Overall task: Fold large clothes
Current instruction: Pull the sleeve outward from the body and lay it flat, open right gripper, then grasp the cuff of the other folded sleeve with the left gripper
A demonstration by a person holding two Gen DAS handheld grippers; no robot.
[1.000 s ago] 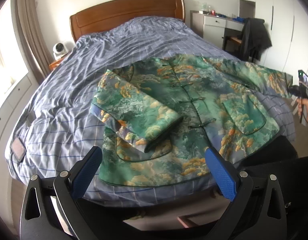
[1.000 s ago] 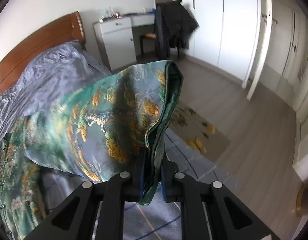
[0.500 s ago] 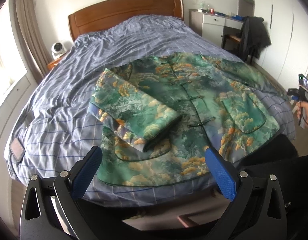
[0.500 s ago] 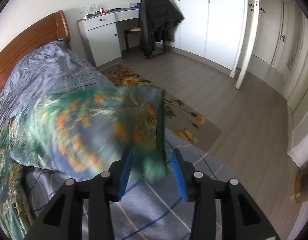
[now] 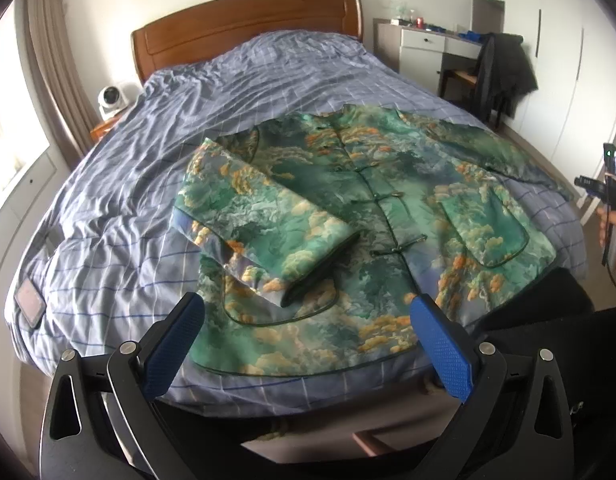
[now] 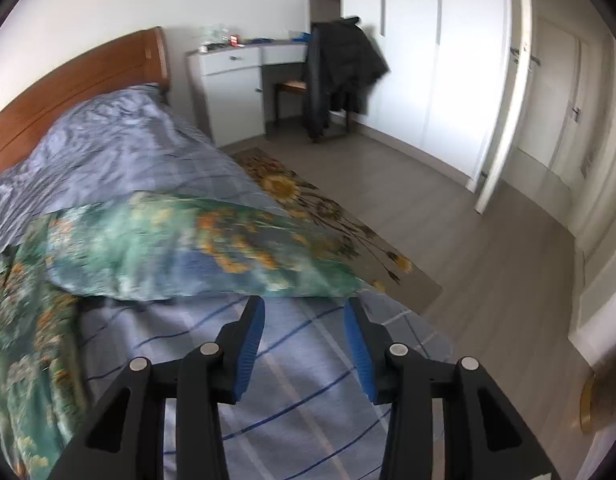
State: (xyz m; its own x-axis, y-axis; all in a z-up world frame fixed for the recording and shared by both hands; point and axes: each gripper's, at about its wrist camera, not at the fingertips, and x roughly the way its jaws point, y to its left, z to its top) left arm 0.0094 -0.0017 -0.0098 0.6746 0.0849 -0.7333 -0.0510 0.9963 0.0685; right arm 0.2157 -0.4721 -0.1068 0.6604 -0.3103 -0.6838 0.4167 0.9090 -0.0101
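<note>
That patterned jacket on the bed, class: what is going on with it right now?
A person with two handheld tools is folding the green jacket on the bed. One sleeve is folded across the front; the other sleeve lies outstretched. The right tool is open just short of its cuff, and the left tool hovers open.

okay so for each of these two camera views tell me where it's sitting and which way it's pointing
Left wrist: sits on the left gripper at the foot of the bed, facing the headboard over the jacket; both open fingers and the person's right hand show.
Right wrist: sits on the right gripper at the bed's side, facing the jacket's unfolded sleeve, desk and wardrobe; only its open fingers show.
Shared: bed, jacket, headboard, desk, dark coat on the chair.
</note>
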